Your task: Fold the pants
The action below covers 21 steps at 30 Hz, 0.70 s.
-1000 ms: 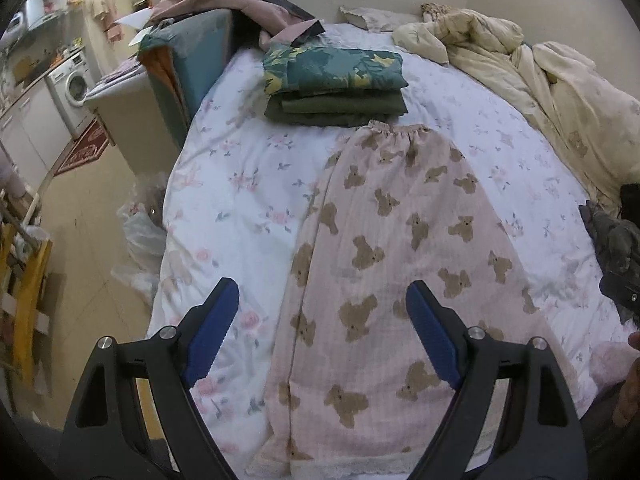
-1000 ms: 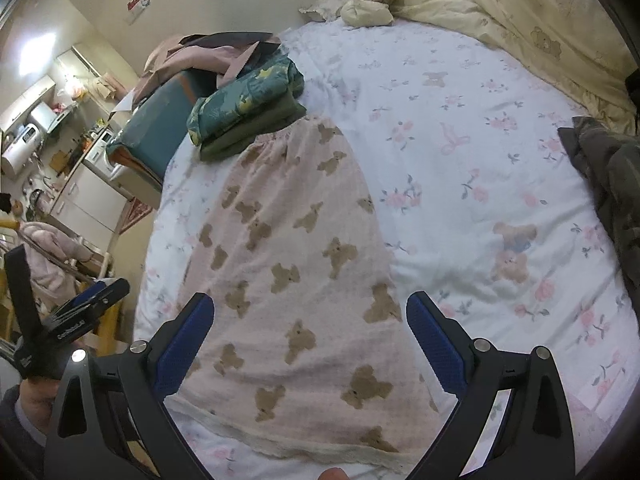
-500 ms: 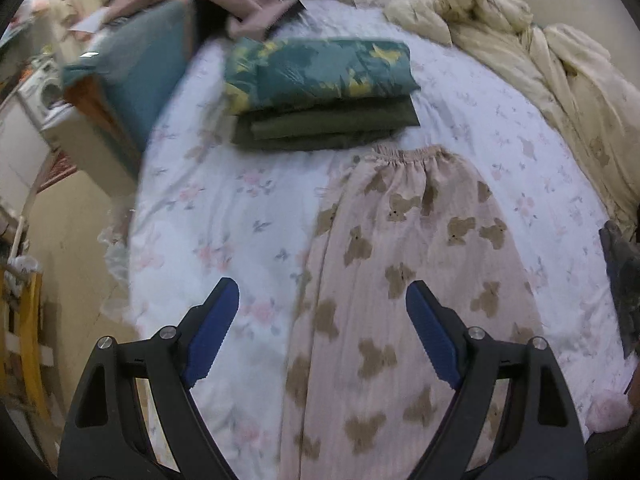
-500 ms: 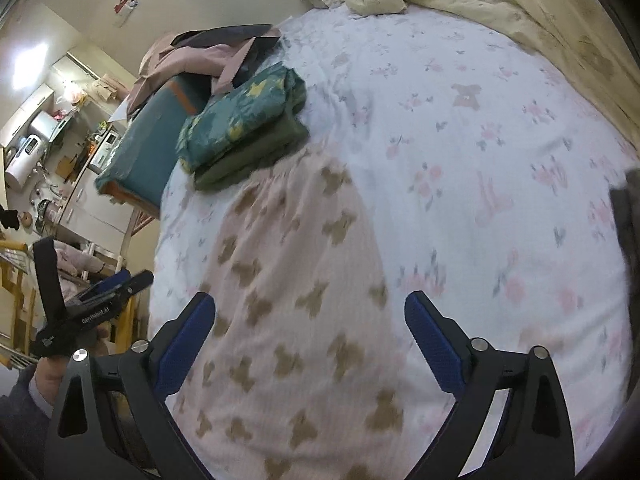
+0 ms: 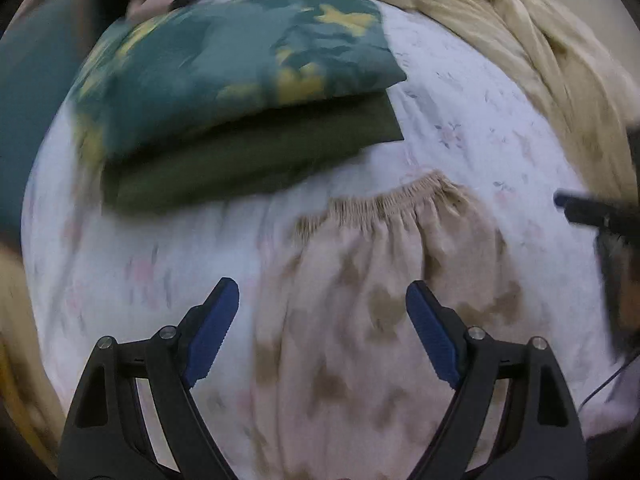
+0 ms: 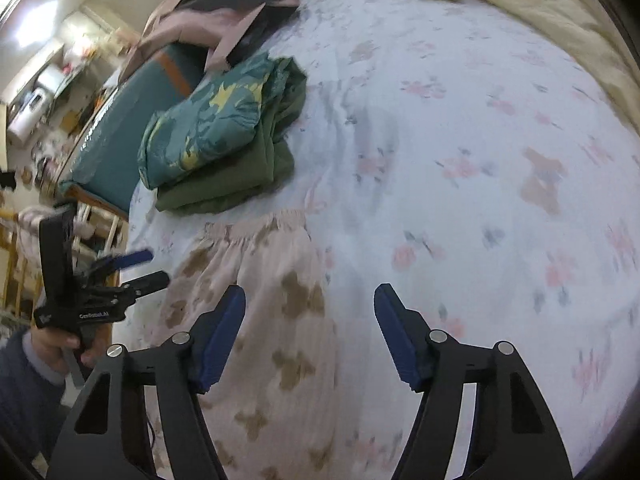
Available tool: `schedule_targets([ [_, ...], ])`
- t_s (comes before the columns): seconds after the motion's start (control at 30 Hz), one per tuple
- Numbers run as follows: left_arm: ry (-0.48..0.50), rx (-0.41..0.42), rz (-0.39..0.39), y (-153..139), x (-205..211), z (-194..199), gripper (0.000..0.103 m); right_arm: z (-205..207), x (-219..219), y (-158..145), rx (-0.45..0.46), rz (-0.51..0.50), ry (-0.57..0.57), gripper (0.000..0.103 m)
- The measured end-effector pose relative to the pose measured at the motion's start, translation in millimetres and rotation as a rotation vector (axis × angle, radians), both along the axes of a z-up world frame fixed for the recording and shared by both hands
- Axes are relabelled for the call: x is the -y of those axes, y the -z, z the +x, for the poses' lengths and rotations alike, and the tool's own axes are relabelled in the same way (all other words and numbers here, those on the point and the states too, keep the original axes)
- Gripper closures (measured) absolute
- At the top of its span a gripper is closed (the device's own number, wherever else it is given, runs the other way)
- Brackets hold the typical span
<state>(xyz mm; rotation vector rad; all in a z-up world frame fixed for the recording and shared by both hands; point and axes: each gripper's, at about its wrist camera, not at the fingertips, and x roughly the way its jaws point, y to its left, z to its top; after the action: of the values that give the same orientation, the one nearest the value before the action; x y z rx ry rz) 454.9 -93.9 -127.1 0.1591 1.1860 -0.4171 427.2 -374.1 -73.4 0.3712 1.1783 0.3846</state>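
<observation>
Pink pants with brown bears (image 5: 360, 340) lie flat on the bed, their gathered waistband (image 5: 384, 200) toward the far side. My left gripper (image 5: 320, 292) is open above the pants' left edge, just short of the waistband, and holds nothing. The right wrist view shows it too, the left gripper (image 6: 148, 267) held in a hand (image 6: 52, 344). My right gripper (image 6: 310, 296) hovers over the right edge of the pants (image 6: 280, 340). Its jaws are closing, with only cloth below and nothing pressed between them. One of its fingers (image 5: 588, 214) shows at the right of the left wrist view.
A folded stack of green patterned cloth on olive cloth (image 5: 240, 92) (image 6: 224, 140) sits just beyond the waistband. A cream duvet (image 5: 520, 48) is bunched at the far right. A teal case (image 6: 116, 136) stands off the bed's left side. The flowered sheet (image 6: 480, 160) spreads to the right.
Both grippers have travelled up the pants from the hem end to near the waistband and dropped lower. The right gripper's jaws have narrowed. The left jaws kept their width.
</observation>
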Motion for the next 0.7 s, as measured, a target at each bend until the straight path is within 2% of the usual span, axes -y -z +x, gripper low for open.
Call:
schedule_targets([
  [0.07,0.023,-0.005,0.064,11.1,10.0,17.7,0.020,19.5,-5.3,9.0,-0.012,-0.022,-0.028,0.034],
  [0.1,0.021,-0.010,0.060,14.7,11.2,25.8,0.020,27.5,-8.0,14.3,-0.025,-0.023,-0.040,0.034],
  [0.17,0.026,-0.050,0.016,22.7,11.5,40.3,0.020,41.5,-13.7,24.0,-0.038,-0.023,-0.067,0.034],
  [0.23,0.056,-0.145,-0.061,34.6,10.9,48.8,0.020,50.7,-16.3,32.3,-0.046,0.038,-0.090,0.035],
  [0.3,0.076,-0.155,-0.052,44.2,12.3,53.1,0.020,58.2,-18.6,39.1,-0.041,0.086,-0.094,0.035],
  [0.33,0.087,-0.160,-0.037,50.3,13.8,55.1,0.024,61.7,-20.3,45.1,-0.053,0.083,-0.087,0.035],
  [0.37,0.093,-0.174,-0.029,55.6,14.4,55.9,0.033,64.9,-24.4,56.0,-0.084,0.081,-0.090,0.035],
  [0.4,0.108,-0.191,-0.047,60.0,15.1,55.3,0.052,66.7,-29.8,63.4,-0.105,0.070,-0.101,0.039],
  [0.43,0.125,-0.192,-0.066,59.9,15.5,54.2,0.073,68.1,-34.8,69.1,-0.120,0.054,-0.114,0.050],
  [0.47,0.156,-0.197,-0.107,57.3,16.2,51.6,0.084,67.3,-42.2,76.5,-0.140,0.040,-0.138,0.060],
  [0.5,0.185,-0.203,-0.138,53.4,16.9,48.7,0.093,66.2,-48.9,81.9,-0.159,0.030,-0.162,0.083],
  [0.53,0.211,-0.181,-0.128,48.5,18.0,44.5,0.095,62.4,-56.7,85.0,-0.167,0.007,-0.193,0.094],
  [0.6,0.256,-0.140,-0.102,37.8,19.8,36.5,0.097,55.8,-62.0,77.7,-0.125,-0.033,-0.223,0.100],
  [0.7,0.275,-0.072,-0.111,11.6,17.5,26.1,0.097,45.2,-53.5,53.1,-0.049,-0.036,-0.190,0.101],
])
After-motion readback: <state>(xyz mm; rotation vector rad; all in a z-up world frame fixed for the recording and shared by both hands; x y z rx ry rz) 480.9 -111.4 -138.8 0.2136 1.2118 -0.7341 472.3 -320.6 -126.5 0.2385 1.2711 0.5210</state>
